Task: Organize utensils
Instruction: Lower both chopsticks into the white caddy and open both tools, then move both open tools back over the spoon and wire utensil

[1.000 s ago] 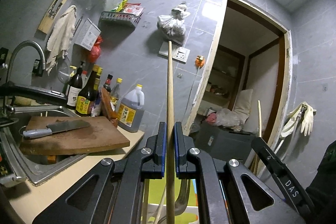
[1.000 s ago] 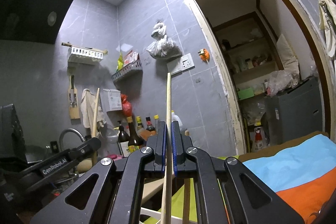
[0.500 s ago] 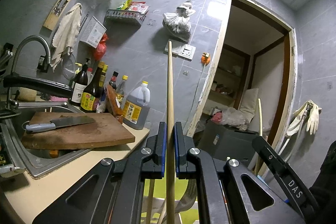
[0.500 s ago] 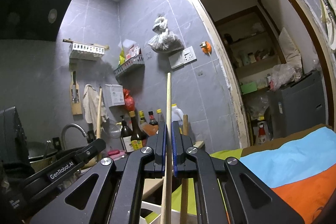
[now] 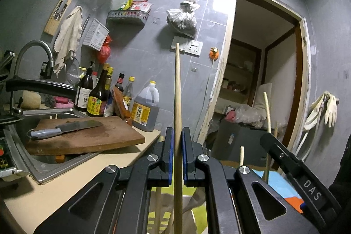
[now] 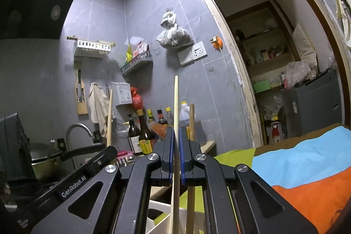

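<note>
Beside the kitchen counter [image 5: 83, 170], both jaws pinch upright chopsticks above a white holder [image 6: 162, 214].

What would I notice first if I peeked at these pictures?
Probably the long wooden stick standing straight up, pinched in the left gripper; the right gripper pinches another stick too. Next, the big knife lying on the wooden cutting board over the sink.

One long pale wooden chopstick [image 5: 177, 106] stands upright, pinched between blue pads. A second, paler chopstick [image 6: 176, 108] stands upright, likewise clamped between blue pads.
</note>
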The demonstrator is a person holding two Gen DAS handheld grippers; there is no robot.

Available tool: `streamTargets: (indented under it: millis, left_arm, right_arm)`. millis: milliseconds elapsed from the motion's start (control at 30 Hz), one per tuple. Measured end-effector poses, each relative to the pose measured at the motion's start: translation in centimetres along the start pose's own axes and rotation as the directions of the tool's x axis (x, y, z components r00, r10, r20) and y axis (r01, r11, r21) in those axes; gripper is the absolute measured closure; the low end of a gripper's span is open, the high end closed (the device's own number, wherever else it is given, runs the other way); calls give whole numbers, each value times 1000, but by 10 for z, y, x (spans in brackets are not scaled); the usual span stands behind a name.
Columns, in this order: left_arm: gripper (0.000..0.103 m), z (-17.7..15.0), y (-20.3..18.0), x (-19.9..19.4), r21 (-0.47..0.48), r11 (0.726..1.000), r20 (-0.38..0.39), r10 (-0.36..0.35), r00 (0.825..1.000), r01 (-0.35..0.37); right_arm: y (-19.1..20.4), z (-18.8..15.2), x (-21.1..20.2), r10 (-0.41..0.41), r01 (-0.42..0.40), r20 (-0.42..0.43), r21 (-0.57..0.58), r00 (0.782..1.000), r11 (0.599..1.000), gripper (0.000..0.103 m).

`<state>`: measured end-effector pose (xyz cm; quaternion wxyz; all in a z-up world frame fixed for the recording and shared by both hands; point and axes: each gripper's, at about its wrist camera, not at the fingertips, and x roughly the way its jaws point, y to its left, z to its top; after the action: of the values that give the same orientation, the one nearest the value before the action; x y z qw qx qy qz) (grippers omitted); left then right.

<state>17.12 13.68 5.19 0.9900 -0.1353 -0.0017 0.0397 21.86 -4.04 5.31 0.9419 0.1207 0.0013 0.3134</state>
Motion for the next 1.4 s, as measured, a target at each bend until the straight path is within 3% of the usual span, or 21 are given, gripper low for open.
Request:
streamTargets:
  millis: [900,1400]
  left_arm:
    - [98,-12,-1,-1,3,1000,-51,-19,999,19]
    - [97,-10,2,-8,-8,1000,-34,-29,999,28]
  right_arm:
    - [0,-13,-3,1,-2,-37,-27,999,1000,99]
    - [9,-13,-14,-19,21,27,-82,999,996,97]
